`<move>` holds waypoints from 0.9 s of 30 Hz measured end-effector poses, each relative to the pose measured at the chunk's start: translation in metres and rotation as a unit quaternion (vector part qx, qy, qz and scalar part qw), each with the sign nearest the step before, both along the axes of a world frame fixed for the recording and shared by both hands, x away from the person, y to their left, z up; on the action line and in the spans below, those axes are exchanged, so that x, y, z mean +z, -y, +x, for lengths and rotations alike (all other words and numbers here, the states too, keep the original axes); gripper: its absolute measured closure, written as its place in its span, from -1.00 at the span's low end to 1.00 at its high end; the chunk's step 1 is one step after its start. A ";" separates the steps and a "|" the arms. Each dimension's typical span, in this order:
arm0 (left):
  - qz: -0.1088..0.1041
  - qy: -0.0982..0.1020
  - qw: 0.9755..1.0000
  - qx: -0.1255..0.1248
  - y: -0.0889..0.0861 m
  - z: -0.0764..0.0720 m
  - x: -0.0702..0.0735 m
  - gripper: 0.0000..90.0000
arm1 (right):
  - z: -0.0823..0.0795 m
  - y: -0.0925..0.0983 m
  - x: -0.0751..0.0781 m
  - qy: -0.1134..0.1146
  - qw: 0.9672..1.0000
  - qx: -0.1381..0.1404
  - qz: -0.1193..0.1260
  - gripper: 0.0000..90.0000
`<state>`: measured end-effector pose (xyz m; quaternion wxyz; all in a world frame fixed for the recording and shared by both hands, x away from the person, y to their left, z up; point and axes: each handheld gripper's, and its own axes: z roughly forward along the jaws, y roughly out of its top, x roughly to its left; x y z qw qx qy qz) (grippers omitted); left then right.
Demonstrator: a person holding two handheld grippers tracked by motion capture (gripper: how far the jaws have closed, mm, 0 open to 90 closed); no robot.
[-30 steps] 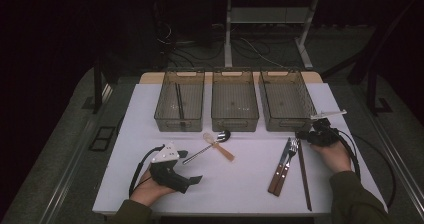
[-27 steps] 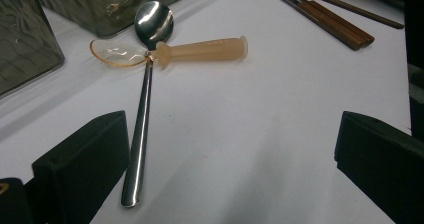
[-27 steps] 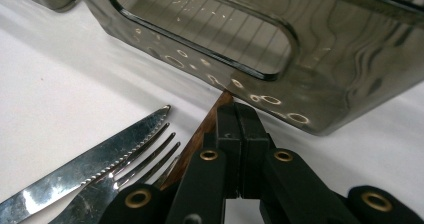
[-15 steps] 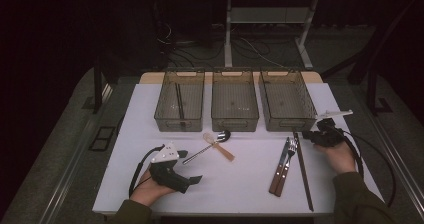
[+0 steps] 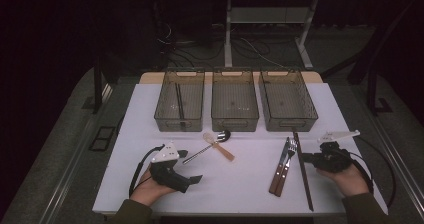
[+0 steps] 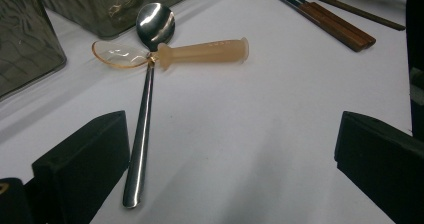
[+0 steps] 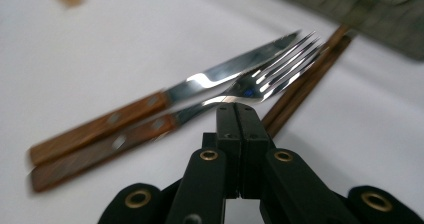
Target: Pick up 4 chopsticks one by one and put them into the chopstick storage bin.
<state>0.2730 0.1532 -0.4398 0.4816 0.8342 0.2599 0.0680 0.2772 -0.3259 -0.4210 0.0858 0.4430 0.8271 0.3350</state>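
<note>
Overhead, the high view shows a white worktop (image 5: 240, 184) with three clear bins along its far edge: a left bin (image 5: 179, 106) with a dark stick inside, a middle bin (image 5: 235, 104) and a right bin (image 5: 287, 104). Just near the middle bin lie a metal spoon (image 5: 207, 146) and an amber plastic spoon (image 5: 219, 146), crossed over each other. On the right side of the worktop a knife (image 5: 278, 170) and a fork (image 5: 287, 163), both with wooden handles, lie side by side, with a dark chopstick (image 5: 303, 170) just right of them. The left tool (image 5: 192, 179) rests on the worktop at the near left, held in a hand, pointing right, near the metal spoon's handle. The right tool (image 5: 306, 157) sits at the near right in the other hand, pointing left at the chopstick and the fork.

Next, the left gripper view: the left tool's jaws stand wide apart with nothing between them but bare worktop. The metal spoon (image 6: 145, 109) runs from beside the left jaw to its bowl farther off, where the amber plastic spoon (image 6: 200, 54) crosses it. Bin walls stand at the far left, and the wooden handles at the far right.

Lastly, the right gripper view, somewhat blurred: the right tool (image 7: 238, 116) has its jaws pressed together, empty, their tips just short of the fork (image 7: 235, 96). The knife (image 7: 200, 84) lies beside the fork on its left, and the chopstick (image 7: 305, 79) on its right, partly under the fork's tines.
</note>
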 end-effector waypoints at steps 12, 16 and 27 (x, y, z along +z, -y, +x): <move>0.007 0.000 1.000 0.000 0.000 0.000 0.000 -0.99 | -0.045 -0.009 -0.010 -0.031 0.998 0.053 -0.028 0.98; 0.007 0.000 1.000 0.000 0.001 0.000 0.000 -0.99 | -0.049 -0.012 -0.013 -0.036 0.997 0.066 -0.036 0.98; 0.006 0.000 1.000 0.000 0.000 0.000 0.000 -0.99 | -0.051 -0.014 -0.013 -0.036 0.995 0.074 -0.057 0.98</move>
